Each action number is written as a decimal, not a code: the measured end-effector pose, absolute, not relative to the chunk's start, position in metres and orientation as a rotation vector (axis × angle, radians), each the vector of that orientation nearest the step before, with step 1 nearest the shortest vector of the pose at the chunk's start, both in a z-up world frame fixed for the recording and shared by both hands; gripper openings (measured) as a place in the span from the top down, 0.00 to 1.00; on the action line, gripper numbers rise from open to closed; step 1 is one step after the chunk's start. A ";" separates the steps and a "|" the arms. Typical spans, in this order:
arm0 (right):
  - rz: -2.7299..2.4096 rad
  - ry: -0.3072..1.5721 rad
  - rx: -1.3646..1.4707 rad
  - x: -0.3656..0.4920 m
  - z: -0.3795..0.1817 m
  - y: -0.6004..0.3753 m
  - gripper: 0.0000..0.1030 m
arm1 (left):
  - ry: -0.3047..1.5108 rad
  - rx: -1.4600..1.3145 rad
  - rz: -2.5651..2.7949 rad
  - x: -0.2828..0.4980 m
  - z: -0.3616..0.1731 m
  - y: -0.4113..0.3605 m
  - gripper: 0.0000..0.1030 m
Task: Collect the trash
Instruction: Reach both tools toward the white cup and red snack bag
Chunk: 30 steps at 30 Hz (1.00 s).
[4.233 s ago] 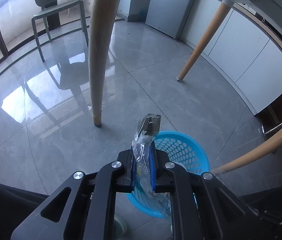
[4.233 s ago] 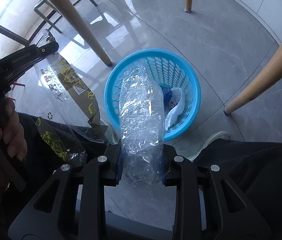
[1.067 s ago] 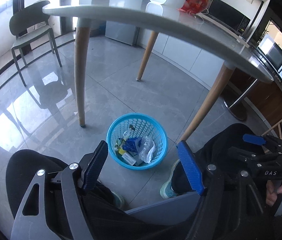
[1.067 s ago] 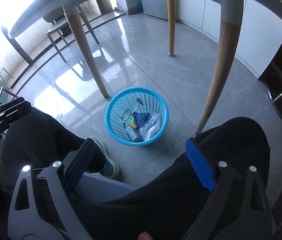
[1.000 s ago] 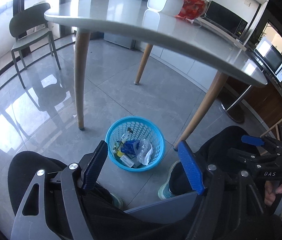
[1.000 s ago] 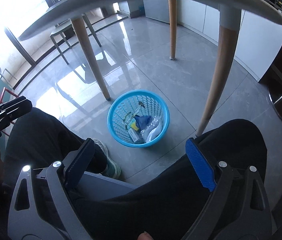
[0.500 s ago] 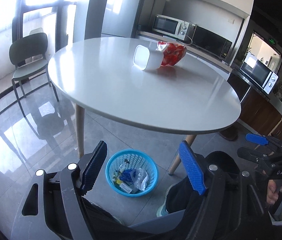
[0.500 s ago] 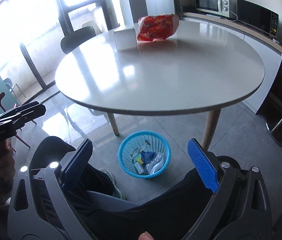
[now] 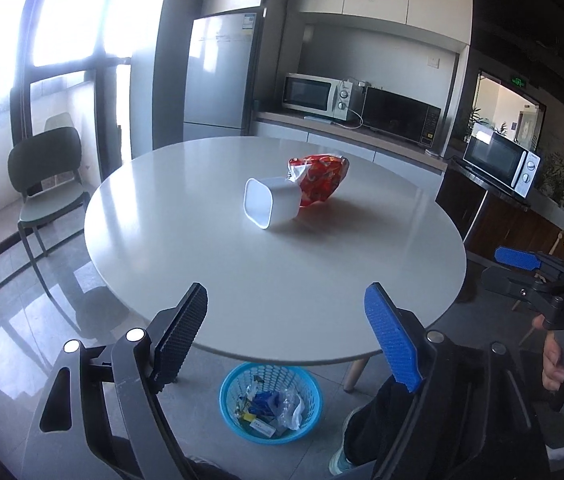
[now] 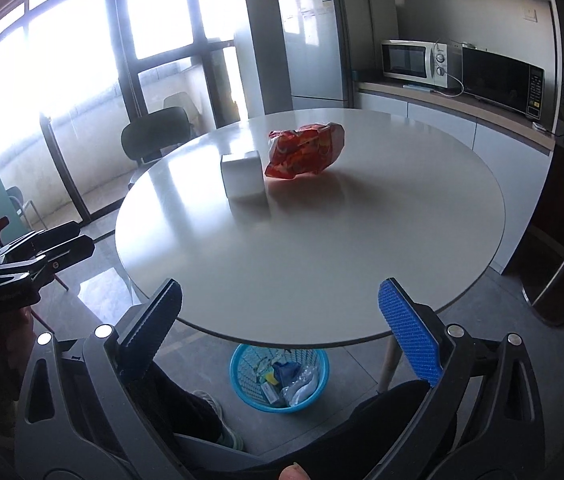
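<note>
Gaping wide and empty, jaws just opened further, left claw and right claw hang above the round worktop, where a red snack bag touches a white tub; trash fills the blue basket on the floor beneath.

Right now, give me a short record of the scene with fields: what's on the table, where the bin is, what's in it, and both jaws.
table: round white table
on table: white container on its side, touching a red snack bag
bin: blue basket on the floor, partly under the table's near edge
bin contents: plastic wrappers and small packaging
left gripper: jaws open, empty, just been opening
right gripper: jaws open, empty, just been opening
</note>
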State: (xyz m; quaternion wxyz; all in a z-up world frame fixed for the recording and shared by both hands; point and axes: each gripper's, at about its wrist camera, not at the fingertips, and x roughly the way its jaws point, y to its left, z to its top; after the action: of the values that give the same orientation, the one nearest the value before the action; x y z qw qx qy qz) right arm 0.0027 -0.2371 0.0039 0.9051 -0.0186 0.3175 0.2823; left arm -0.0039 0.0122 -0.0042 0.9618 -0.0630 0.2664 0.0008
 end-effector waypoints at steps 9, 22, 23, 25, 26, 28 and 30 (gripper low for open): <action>0.571 0.655 -0.024 0.045 -0.001 -0.230 0.08 | 0.556 -0.093 -0.008 0.025 -0.014 0.017 0.12; 0.576 0.693 -0.047 0.135 -0.012 -0.209 0.09 | 0.589 -0.108 -0.041 0.086 -0.027 0.030 0.06; 0.578 0.701 -0.049 0.144 -0.013 -0.206 0.09 | 0.601 -0.112 -0.045 0.092 -0.029 0.032 0.06; 0.577 0.718 -0.047 0.160 -0.016 -0.201 0.09 | 0.622 -0.120 -0.051 0.102 -0.032 0.034 0.06; 0.575 0.725 -0.046 0.167 -0.018 -0.199 0.09 | 0.630 -0.121 -0.053 0.106 -0.032 0.035 0.06; 0.575 0.740 -0.042 0.183 -0.020 -0.193 0.09 | 0.642 -0.120 -0.057 0.113 -0.033 0.036 0.06; 0.574 0.752 -0.041 0.196 -0.021 -0.187 0.09 | 0.655 -0.117 -0.060 0.120 -0.034 0.036 0.06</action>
State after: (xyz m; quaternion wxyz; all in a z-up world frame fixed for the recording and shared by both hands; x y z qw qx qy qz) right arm 0.1957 -0.1869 -0.0212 0.8899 -0.0196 0.3621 0.2766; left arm 0.1203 0.0362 -0.0338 0.9448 -0.0573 0.3213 -0.0293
